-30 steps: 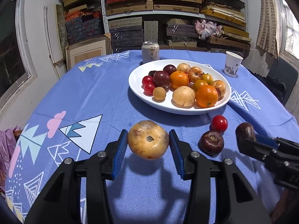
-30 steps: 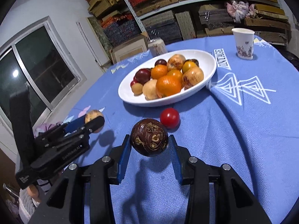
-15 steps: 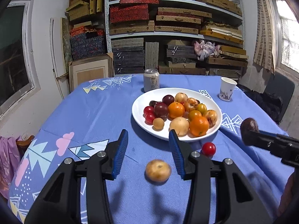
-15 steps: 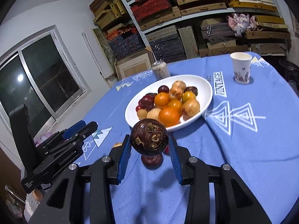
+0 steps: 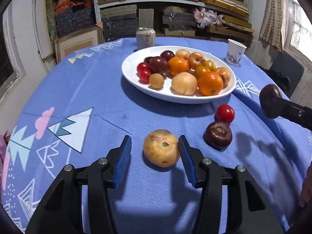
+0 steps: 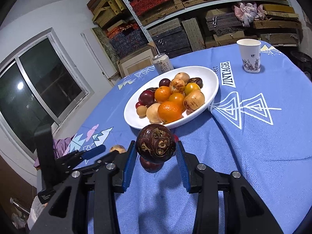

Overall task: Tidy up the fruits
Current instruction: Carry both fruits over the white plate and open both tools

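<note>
Right wrist view: right gripper (image 6: 155, 152) clamps dark fruit (image 6: 155, 143) for plate (image 6: 211, 95) ahead; left gripper (image 5: 155, 157) jaws wide, straddling tan fruit (image 5: 161, 147).

Looks like a storeroom doubling as a home dining spot. Far wall: metal shelving (image 6: 195, 5) stacked with flat boxes (image 5: 120, 22). Near: round table in blue printed tablecloth (image 5: 97, 89), sliding window (image 6: 35, 89) left.

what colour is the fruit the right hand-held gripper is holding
Dark maroon-brown fruit with tan scarring, clearest in the right wrist view.
</note>
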The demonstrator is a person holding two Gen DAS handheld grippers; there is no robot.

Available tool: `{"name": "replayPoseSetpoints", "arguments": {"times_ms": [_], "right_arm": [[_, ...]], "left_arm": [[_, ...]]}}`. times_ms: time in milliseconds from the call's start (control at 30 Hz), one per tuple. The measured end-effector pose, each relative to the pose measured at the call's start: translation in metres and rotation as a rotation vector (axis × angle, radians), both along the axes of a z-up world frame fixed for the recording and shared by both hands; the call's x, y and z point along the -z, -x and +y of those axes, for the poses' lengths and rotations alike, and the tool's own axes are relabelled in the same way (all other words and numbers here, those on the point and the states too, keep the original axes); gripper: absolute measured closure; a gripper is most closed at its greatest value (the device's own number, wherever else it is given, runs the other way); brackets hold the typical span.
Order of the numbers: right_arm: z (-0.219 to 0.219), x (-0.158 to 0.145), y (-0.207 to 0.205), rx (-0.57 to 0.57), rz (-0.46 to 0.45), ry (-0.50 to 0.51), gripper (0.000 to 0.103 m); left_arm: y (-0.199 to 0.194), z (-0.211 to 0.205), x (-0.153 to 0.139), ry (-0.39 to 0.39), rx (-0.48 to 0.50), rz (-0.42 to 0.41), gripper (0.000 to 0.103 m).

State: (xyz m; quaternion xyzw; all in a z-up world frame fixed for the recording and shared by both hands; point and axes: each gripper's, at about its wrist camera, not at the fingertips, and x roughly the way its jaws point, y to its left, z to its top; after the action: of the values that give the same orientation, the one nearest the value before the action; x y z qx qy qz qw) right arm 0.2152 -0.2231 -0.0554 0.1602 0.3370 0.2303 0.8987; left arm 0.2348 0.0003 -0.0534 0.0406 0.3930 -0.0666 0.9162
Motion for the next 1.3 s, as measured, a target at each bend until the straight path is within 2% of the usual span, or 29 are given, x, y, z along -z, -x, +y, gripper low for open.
{"name": "replayPoseSetpoints", "arguments": {"times_ms": [133, 267, 367, 433, 767, 1033, 1133, 1300], "right_arm": [[0.004, -0.001, 0.002, -0.006, -0.011, 0.011, 0.062], [0.004, 0.001, 0.002, -0.011, -0.003, 0.011, 0.062], [0.004, 0.0, 0.003, -0.01, -0.007, 0.01, 0.062], [0.003, 0.0, 0.002, -0.009, -0.004, 0.005, 0.062], [0.003, 0.003, 0.001, -0.008, 0.011, 0.007, 0.062], [0.015, 0.009, 0.001, -0.032, 0.023, 0.056, 0.062], [0.01, -0.011, -0.011, -0.024, 0.008, 0.039, 0.062], [-0.001, -0.086, -0.044, 0.052, -0.136, 0.076, 0.062]], "left_arm": [[-0.003, -0.006, 0.002, -0.013, 0.004, -0.013, 0.053], [-0.006, -0.012, 0.01, 0.008, 0.053, 0.034, 0.053], [-0.005, -0.018, 0.01, -0.013, 0.062, 0.012, 0.054], [-0.008, -0.015, 0.01, 0.011, 0.054, 0.02, 0.063], [-0.008, -0.004, 0.008, 0.087, 0.044, 0.049, 0.063], [-0.001, 0.008, -0.027, 0.102, -0.018, -0.06, 0.064], [-0.02, 0.006, -0.054, 0.069, -0.034, -0.098, 0.064], [-0.067, 0.001, -0.106, 0.068, -0.068, -0.187, 0.063]]}}
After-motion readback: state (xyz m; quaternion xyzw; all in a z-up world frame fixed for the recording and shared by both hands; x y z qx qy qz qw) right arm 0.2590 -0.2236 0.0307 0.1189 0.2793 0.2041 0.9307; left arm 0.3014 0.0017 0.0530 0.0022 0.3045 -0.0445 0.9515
